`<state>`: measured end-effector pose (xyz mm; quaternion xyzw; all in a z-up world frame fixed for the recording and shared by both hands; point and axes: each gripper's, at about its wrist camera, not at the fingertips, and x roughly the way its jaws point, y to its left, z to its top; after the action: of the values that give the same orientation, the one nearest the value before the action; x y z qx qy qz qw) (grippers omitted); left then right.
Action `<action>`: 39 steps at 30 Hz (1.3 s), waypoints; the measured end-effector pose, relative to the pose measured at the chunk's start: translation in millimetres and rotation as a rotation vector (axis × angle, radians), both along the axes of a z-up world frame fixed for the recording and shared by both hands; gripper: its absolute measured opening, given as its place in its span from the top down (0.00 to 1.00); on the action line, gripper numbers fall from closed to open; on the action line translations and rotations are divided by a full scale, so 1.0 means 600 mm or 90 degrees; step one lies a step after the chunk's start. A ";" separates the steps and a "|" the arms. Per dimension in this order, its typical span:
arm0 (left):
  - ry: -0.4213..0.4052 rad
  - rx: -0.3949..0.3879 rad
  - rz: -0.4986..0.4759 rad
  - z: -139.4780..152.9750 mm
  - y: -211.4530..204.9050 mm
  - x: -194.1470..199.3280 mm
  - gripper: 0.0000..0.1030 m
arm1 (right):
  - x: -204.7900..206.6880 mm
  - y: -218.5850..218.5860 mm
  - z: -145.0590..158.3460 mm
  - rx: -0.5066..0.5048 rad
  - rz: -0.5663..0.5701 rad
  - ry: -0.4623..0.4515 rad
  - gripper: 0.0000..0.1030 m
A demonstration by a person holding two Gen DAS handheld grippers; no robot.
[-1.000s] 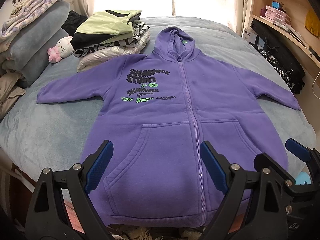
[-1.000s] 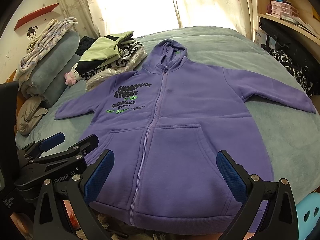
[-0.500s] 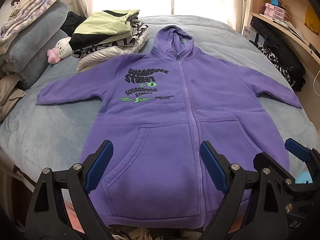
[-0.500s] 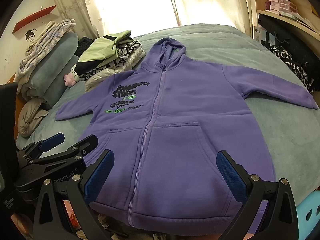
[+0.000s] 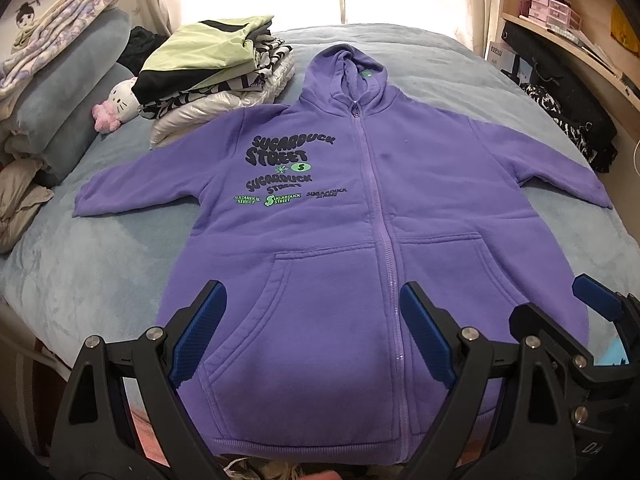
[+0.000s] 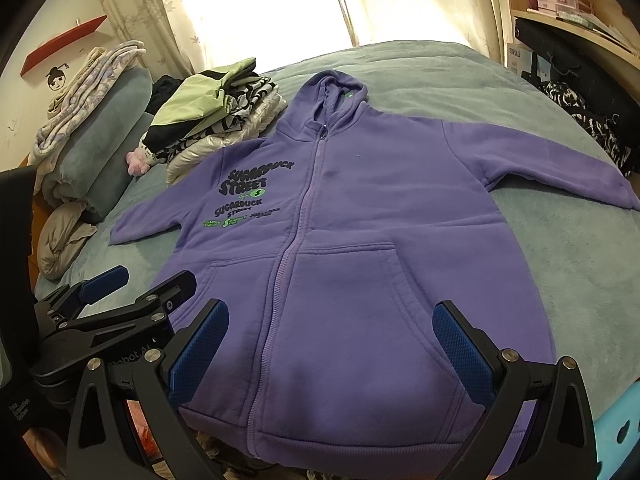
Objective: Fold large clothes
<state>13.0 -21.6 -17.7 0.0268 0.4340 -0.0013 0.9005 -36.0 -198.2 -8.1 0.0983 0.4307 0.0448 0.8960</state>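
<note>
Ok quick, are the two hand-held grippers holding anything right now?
Left hand-held gripper: open, holding nothing, above the purple hoodie.
Right hand-held gripper: open, holding nothing.

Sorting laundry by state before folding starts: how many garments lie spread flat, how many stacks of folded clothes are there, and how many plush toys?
Spread flat: 1, the purple hoodie
Folded stacks: 1, the pile of folded clothes
Plush toys: 1, the white plush toy
Total: 3

Two wrist views, angled down over the same hoodie (image 5: 340, 280), close.
</note>
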 end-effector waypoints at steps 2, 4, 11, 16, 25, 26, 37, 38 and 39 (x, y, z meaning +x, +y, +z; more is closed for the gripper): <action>0.002 0.004 -0.004 0.000 -0.004 0.006 0.16 | 0.003 -0.001 -0.002 0.002 -0.001 -0.002 0.00; 0.004 0.011 -0.009 0.000 -0.015 0.015 0.16 | 0.013 -0.010 -0.005 0.004 -0.001 -0.003 0.00; -0.019 0.029 -0.035 0.017 -0.045 0.051 0.16 | 0.050 -0.042 0.012 0.004 -0.019 -0.036 0.00; -0.059 0.053 -0.060 0.050 -0.075 0.088 0.16 | 0.093 -0.092 0.053 0.019 -0.043 -0.067 0.00; -0.170 0.054 -0.134 0.162 -0.155 0.167 0.18 | 0.144 -0.229 0.178 -0.109 -0.169 -0.195 0.00; -0.175 0.045 -0.151 0.178 -0.167 0.177 0.20 | 0.148 -0.244 0.190 -0.129 -0.178 -0.213 0.00; -0.131 -0.005 -0.207 0.193 -0.321 0.344 0.39 | 0.280 -0.507 0.173 -0.127 -0.279 -0.158 0.00; -0.121 -0.007 -0.209 0.179 -0.340 0.361 0.39 | 0.294 -0.536 0.157 -0.115 -0.293 -0.139 0.00; -0.111 0.001 -0.211 0.161 -0.358 0.377 0.39 | 0.312 -0.570 0.137 -0.097 -0.310 -0.114 0.00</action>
<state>239.1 -236.7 78.8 0.0989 0.3442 -0.1466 0.9221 151.1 -540.1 73.8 0.1268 0.3152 -0.1961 0.9198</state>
